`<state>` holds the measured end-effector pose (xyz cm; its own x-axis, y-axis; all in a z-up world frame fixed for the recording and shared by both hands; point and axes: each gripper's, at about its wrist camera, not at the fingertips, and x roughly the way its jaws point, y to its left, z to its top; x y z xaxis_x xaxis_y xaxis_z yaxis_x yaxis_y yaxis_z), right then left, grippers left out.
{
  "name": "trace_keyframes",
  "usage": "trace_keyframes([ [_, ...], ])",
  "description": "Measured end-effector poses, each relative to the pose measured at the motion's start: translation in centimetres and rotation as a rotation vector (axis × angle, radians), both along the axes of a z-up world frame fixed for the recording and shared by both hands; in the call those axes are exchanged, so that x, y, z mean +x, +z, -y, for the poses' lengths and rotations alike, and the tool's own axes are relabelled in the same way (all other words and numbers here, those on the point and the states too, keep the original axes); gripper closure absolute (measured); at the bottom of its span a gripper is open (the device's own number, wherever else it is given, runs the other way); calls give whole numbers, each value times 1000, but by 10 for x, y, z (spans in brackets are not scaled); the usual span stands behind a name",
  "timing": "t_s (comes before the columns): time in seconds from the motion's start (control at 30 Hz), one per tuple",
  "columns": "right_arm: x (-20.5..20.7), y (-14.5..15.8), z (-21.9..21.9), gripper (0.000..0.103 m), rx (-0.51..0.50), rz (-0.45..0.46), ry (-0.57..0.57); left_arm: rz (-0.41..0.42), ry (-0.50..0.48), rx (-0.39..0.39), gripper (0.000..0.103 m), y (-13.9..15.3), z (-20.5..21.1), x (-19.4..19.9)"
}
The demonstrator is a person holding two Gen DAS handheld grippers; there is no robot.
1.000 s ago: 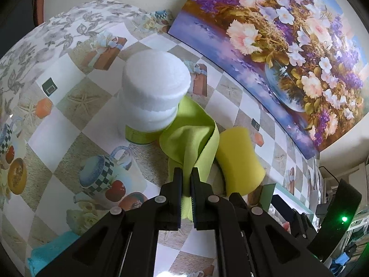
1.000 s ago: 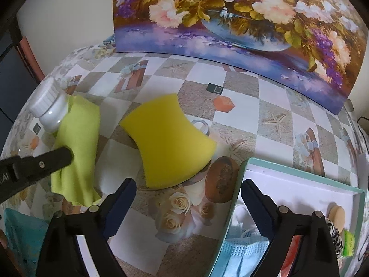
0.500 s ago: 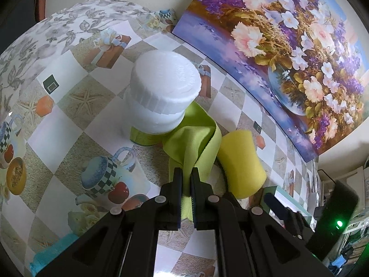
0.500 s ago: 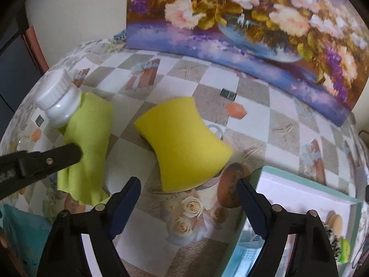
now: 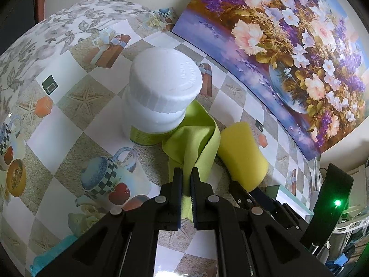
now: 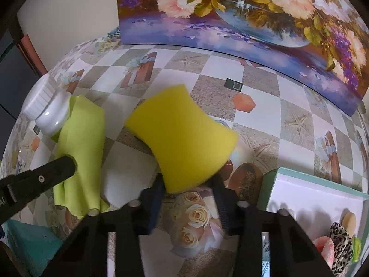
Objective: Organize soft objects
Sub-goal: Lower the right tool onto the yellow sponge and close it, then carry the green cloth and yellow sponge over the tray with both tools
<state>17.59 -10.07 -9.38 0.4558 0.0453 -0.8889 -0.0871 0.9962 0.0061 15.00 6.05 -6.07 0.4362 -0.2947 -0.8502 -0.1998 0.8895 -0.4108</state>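
A yellow sponge [image 6: 182,133] lies on the patterned tablecloth, and its near end sits between the fingers of my right gripper [image 6: 188,184]. The jaws are closing and both pads touch the sponge's sides. Left of it lies a green cloth [image 6: 80,138], draped against a white bottle [image 6: 48,106] with a ribbed cap. My left gripper [image 5: 186,175] is shut on the cloth's [image 5: 193,143] near fold. The left wrist view shows the sponge [image 5: 239,152] just right of the cloth, with the bottle [image 5: 161,87] upright behind it.
A teal-rimmed white box [image 6: 269,184] at the lower right holds several soft items, among them a leopard-print piece [image 6: 341,240]. A flower painting [image 6: 253,23] leans against the wall behind. A teal object [image 6: 30,242] lies at the lower left.
The right gripper's jaws have closed from wide apart onto the sponge's near end, and it has come slightly nearer. The left gripper still holds the green cloth in place.
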Motion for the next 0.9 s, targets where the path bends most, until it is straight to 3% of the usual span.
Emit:
trace_keyframes([
  [0.23, -4, 2, 2, 75, 36, 8, 6, 0, -9, 8, 96, -1, 2, 1],
  [0.5, -17, 16, 6, 76, 68, 30, -10, 21, -13, 24, 96, 9, 3, -5],
  [0.9, -61, 75, 33, 76, 98, 118, -87, 153, -61, 54, 96, 74, 17, -31],
])
